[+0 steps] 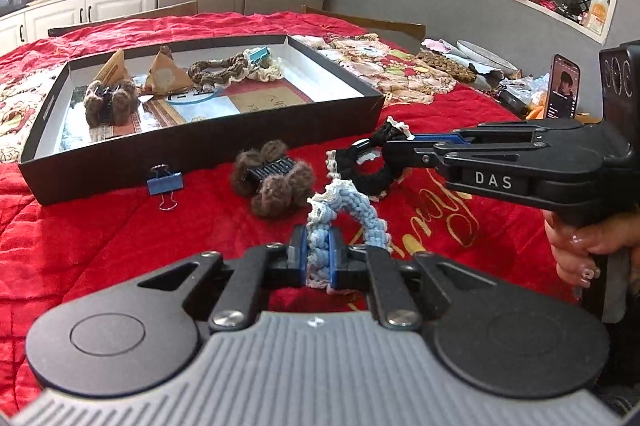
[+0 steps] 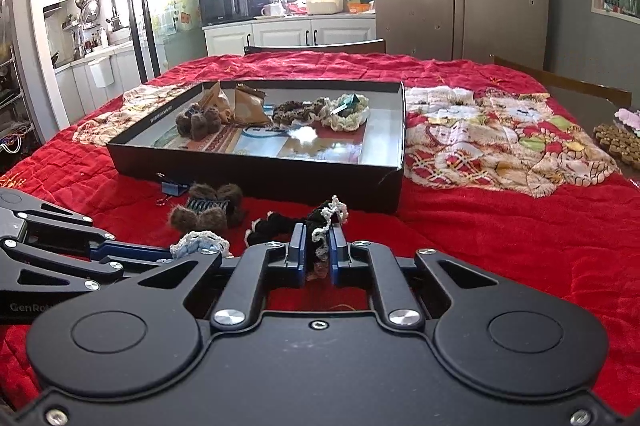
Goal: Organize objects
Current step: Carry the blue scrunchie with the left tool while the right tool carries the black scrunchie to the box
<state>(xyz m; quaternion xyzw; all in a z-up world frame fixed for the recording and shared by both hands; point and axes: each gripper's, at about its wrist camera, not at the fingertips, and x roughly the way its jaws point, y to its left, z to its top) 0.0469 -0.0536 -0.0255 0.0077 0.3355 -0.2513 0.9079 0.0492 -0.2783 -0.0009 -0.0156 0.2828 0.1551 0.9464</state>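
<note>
My left gripper (image 1: 319, 250) is shut on a light blue crocheted scrunchie (image 1: 360, 212), held just above the red cloth. My right gripper (image 2: 318, 252) is shut on a black crocheted scrunchie (image 2: 320, 222) with white trim; it also shows in the left wrist view (image 1: 370, 162), to the right of the blue one. A brown furry hair claw (image 1: 274, 178) and a blue binder clip (image 1: 165, 182) lie on the cloth in front of the black shallow box (image 1: 208, 146). The box holds another furry claw (image 1: 110, 100), two paper pyramids, a brown scrunchie (image 1: 216, 70) and a cream one.
A patterned cat cloth (image 2: 492, 134) lies right of the box. A phone (image 1: 563, 86), a plate and clutter sit at the table's far right. Chair backs stand behind the table. Red quilted cloth (image 2: 500, 238) covers the table.
</note>
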